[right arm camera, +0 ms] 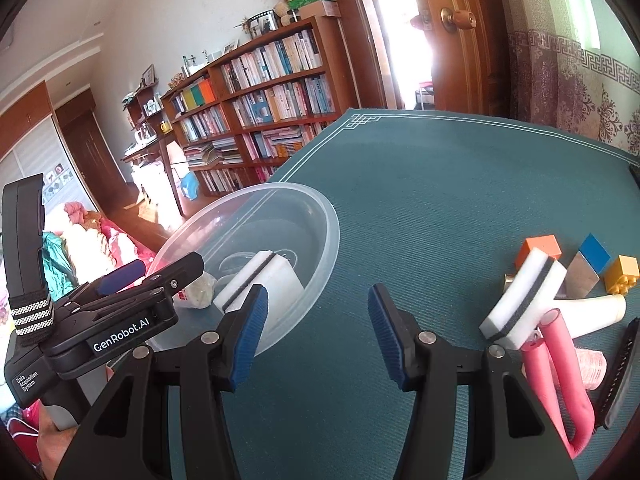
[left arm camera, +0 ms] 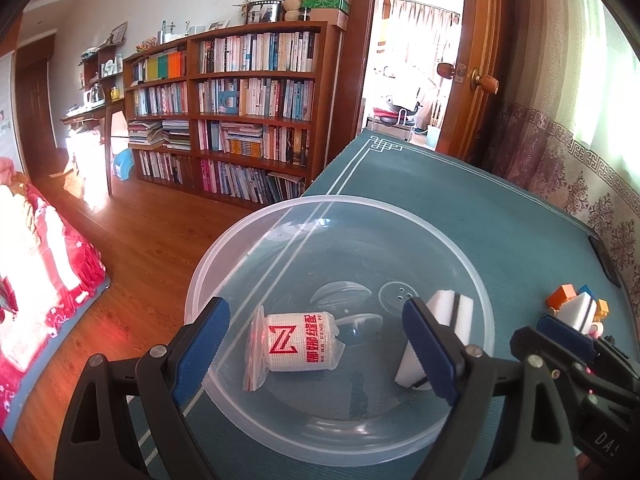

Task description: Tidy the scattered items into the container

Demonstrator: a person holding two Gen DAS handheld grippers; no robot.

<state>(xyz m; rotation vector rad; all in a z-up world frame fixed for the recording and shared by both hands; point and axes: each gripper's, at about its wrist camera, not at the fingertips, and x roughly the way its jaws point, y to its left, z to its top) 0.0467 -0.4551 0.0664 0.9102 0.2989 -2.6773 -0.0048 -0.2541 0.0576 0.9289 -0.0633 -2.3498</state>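
- The left gripper [left arm camera: 316, 344] hung over the clear bowl [left arm camera: 460, 240], fingers spread wide and empty.
- The right gripper [right arm camera: 318, 320] hovered low above the green mat [right arm camera: 460, 184], fingers apart, holding nothing.
- A thread roll [left arm camera: 298, 342] and a sponge [left arm camera: 444, 312] lay inside the bowl; another sponge [right arm camera: 524, 296] lay outside.

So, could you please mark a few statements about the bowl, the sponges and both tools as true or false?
1. The clear bowl holds a white sponge. True.
2. The left tool grips the wrapped roll. False: it is open above the roll.
3. A second sponge lies on the teal mat outside the bowl. True.
4. The right tool holds the pink roller. False: it is open and holds nothing.
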